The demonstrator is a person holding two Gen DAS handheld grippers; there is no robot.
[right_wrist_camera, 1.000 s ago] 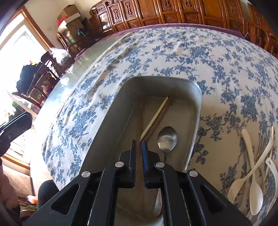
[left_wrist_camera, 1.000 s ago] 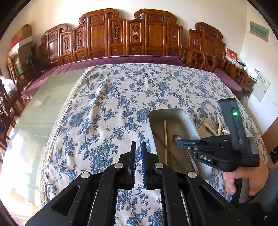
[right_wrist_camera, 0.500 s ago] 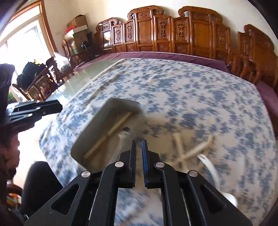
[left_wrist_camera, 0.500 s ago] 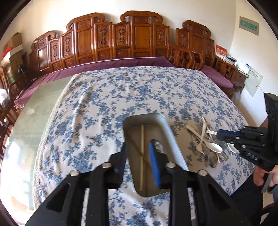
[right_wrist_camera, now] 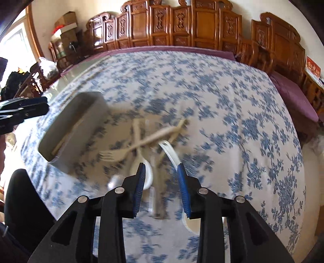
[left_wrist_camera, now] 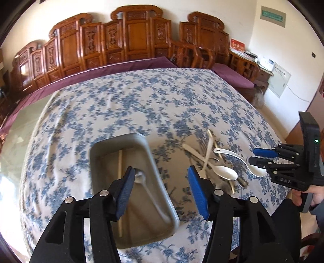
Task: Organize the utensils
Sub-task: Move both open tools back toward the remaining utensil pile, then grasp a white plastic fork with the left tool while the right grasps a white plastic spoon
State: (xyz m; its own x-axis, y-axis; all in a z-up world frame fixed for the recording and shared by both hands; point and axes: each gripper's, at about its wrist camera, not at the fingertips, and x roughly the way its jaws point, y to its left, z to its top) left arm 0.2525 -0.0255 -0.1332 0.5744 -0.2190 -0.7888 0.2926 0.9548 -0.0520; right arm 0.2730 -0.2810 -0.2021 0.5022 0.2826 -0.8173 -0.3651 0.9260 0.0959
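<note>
1. Left wrist view: we see a grey metal tray [left_wrist_camera: 162, 178] on the blue-flowered tablecloth [left_wrist_camera: 141, 105]. In it lie a metal spoon [left_wrist_camera: 141, 178] and a single pale chopstick [left_wrist_camera: 120, 168], side by side lengthwise.
2. Just right of the tray, on the cloth, we find a loose heap of utensils [left_wrist_camera: 212, 161]: white ceramic spoons [left_wrist_camera: 226, 173], a pale plastic fork [right_wrist_camera: 119, 154] and crossed chopsticks, overlapping one another.
3. We note the left gripper [left_wrist_camera: 161, 186] above the tray's near end, its jaws spreading with nothing between the pads.
4. Right wrist view: the right gripper [right_wrist_camera: 161, 186] hangs over the heap, jaws also spreading; spoon handles lie below the gap, ungripped. The heap is motion-blurred.
5. Carved wooden chairs [left_wrist_camera: 133, 38] line the far wall.
6. Writing: the right gripper's body bears letters we read as "DAS" [left_wrist_camera: 284, 180]; a green wall sign [left_wrist_camera: 272, 16] is illegible.
</note>
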